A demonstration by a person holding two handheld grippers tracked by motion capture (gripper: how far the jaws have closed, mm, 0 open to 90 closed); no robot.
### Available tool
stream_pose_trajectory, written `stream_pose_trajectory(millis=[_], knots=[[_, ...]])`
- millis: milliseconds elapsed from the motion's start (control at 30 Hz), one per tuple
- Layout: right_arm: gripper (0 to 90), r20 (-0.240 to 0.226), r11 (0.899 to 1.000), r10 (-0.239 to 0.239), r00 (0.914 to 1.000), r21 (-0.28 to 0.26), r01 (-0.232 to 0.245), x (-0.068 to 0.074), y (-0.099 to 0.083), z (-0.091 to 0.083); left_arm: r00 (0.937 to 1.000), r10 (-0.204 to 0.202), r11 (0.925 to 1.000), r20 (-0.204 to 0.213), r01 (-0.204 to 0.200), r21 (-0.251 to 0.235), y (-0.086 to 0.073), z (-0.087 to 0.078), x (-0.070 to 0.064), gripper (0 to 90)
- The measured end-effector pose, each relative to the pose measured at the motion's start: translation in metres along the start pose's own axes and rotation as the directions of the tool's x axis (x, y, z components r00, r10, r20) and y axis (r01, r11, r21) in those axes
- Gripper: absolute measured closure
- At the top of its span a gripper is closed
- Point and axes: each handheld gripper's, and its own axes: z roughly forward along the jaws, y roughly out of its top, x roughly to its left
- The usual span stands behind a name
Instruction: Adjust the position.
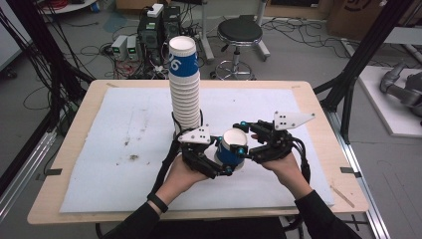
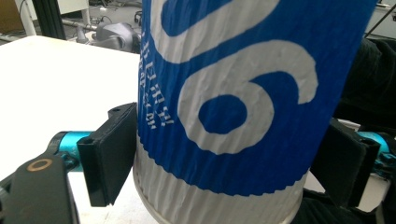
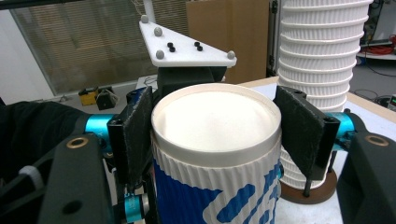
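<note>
We clamped both the left tool (image 1: 230,167) and right tool (image 1: 247,143) on one blue-and-white ribbed paper cup (image 1: 232,149), not yet added to the tall stack of cups (image 1: 185,94).

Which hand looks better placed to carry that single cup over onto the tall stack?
Probably the left: the left gripper clamps the cup low and stands nearest the stack; the right gripper sits higher.

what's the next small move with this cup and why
Probably open one gripper, likely the left gripper, so the other can carry the cup alone. Both grippers' jaws flank it: the left low on the blue band, the right gripper near the rim. The stack stands just behind.
</note>
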Motion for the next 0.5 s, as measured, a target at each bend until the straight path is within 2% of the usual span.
stream_pose_trajectory(millis=[67, 100, 367, 433, 467, 500], knots=[[28.7, -0.004, 1.000, 0.002, 1.0000, 0.001, -0.002, 0.000, 0.000, 0.000, 1.0000, 0.003, 1.0000, 0.002, -0.003, 0.004, 0.000, 0.000, 0.000, 17.5], [19.6, 0.007, 1.000, 0.020, 0.9998, 0.014, -0.020, -0.002, 0.001, -0.001, 0.9999, 0.010, 0.9998, 0.001, -0.010, 0.016, 0.000, 0.000, -0.001, 17.8], [19.4, -0.012, 0.999, 0.015, 0.9998, 0.046, -0.015, -0.005, 0.008, -0.012, 0.9998, 0.018, 0.9978, 0.002, -0.018, 0.064, 0.001, -0.001, -0.001, 18.8], [19.4, -0.002, 0.996, 0.003, 1.0000, 0.090, -0.003, -0.005, 0.011, -0.018, 0.9998, 0.018, 0.9956, -0.003, -0.017, 0.092, 0.002, -0.002, 0.001, 18.8], [19.4, -0.002, 0.996, 0.003, 1.0000, 0.090, -0.003, -0.005, 0.011, -0.018, 0.9998, 0.018, 0.9956, -0.003, -0.017, 0.092, 0.002, -0.002, 0.001, 18.9], [19.4, -0.003, 0.992, -0.002, 1.0000, 0.127, 0.003, -0.004, 0.013, -0.019, 1.0000, 0.006, 0.9940, -0.003, -0.005, 0.109, 0.002, -0.003, 0.002, 18.9]])
